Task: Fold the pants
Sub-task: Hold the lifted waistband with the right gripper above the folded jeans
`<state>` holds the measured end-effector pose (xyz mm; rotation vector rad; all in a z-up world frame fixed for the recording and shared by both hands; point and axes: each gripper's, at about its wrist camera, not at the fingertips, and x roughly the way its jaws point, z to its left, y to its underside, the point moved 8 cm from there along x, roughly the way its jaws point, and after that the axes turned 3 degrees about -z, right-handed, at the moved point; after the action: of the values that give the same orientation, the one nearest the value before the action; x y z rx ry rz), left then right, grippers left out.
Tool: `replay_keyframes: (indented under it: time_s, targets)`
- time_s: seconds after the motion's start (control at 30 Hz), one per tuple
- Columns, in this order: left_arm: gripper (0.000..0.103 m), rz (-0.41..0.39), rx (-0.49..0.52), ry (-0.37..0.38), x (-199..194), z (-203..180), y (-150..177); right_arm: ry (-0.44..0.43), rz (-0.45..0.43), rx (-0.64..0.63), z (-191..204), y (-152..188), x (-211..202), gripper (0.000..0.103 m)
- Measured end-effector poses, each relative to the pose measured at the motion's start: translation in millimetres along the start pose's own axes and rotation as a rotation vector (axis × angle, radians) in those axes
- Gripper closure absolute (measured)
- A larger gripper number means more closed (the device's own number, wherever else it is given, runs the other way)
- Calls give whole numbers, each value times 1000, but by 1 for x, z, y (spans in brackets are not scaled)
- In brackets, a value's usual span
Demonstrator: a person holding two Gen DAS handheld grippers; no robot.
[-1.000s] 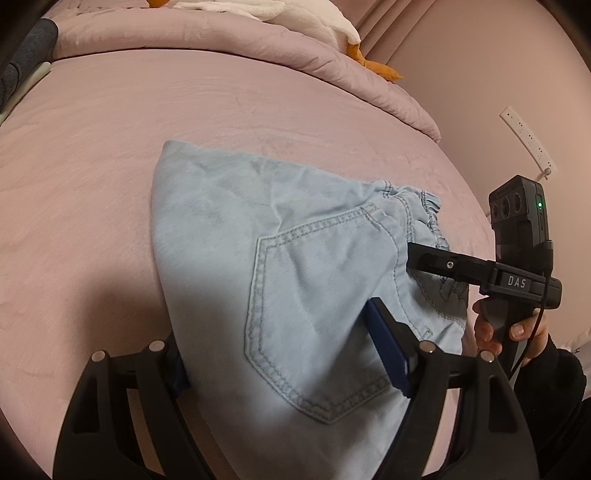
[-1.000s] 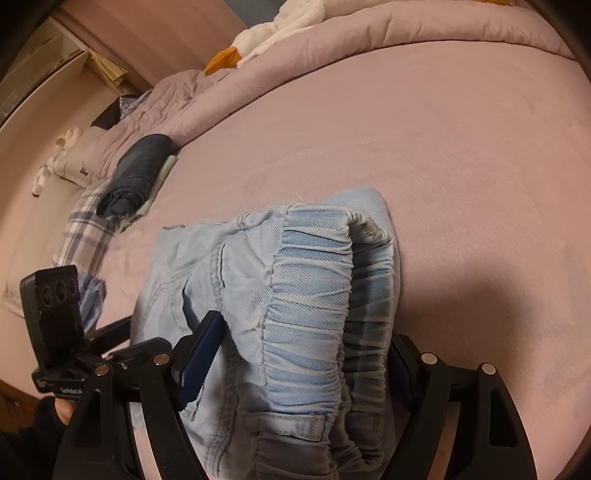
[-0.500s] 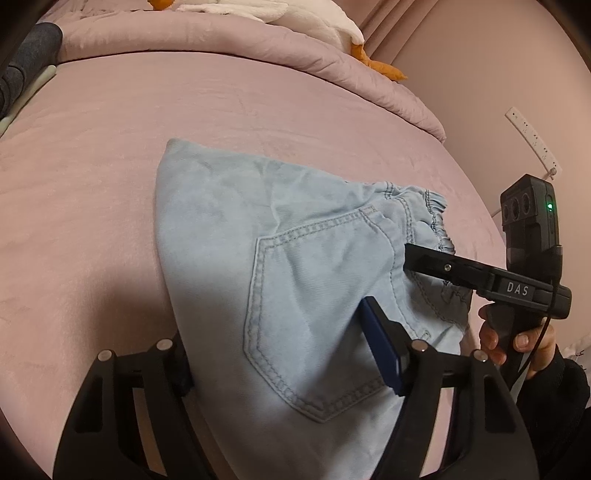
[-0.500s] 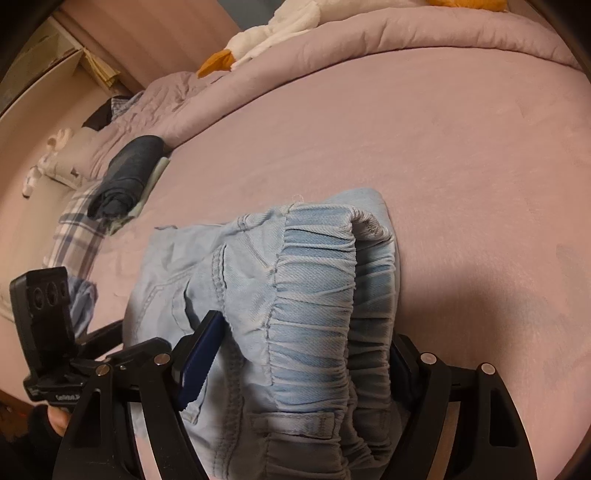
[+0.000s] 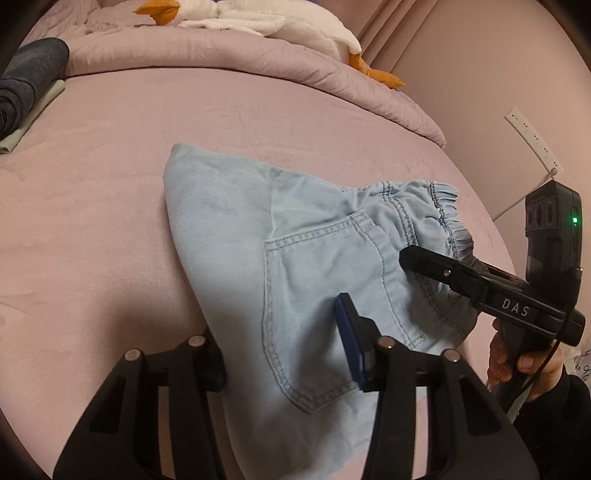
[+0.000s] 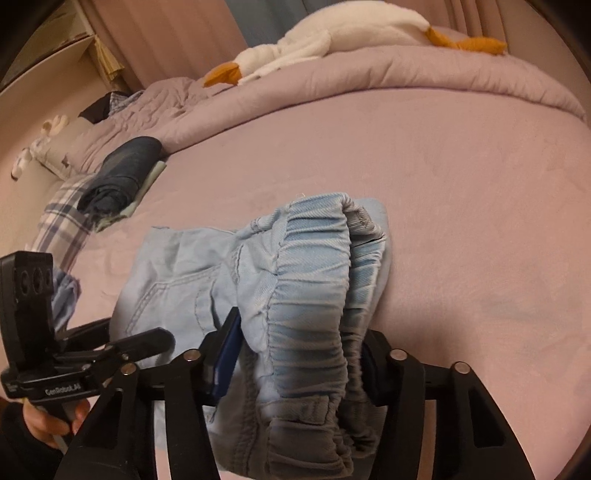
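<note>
Light blue denim pants [image 5: 295, 258] lie folded into a thick bundle on the pink bed [image 5: 110, 184], back pocket up. My left gripper [image 5: 280, 354] has its jaws wide apart around the bundle's near edge. My right gripper [image 6: 299, 347] has its jaws wide apart around the elastic waistband [image 6: 314, 288]; it also shows in the left wrist view [image 5: 424, 258] at the waistband end. The left gripper shows in the right wrist view [image 6: 140, 339] at the bundle's left side. Whether either one presses the cloth is unclear.
A rolled pink duvet [image 5: 258, 62] and a white plush goose [image 5: 258, 22] lie at the far edge. Dark folded clothes [image 6: 122, 173] and a plaid cloth [image 6: 62, 218] lie at the left. A power strip [image 5: 535, 140] hangs on the wall at the right.
Both grippers and the bundle have shifted slightly towards the far side of the bed. The jaws stay apart around the pants.
</note>
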<state>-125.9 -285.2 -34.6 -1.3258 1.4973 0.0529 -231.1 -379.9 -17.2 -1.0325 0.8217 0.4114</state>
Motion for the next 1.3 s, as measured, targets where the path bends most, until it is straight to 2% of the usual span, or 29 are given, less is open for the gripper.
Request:
replay_keyframes:
  time_s: [0.17,0.6,1.3]
  targets:
    - [63,-19,-1,-6,-8,-3,0,25,-36,-23,7,-1,-10,54]
    - [63,-73,13,-21,-36,-12,2,20,-102,-62,27,2,-38,57]
    - [63,-135,-15,-75,-90,-3,21,-26,-133,-132,75,7,-47,59]
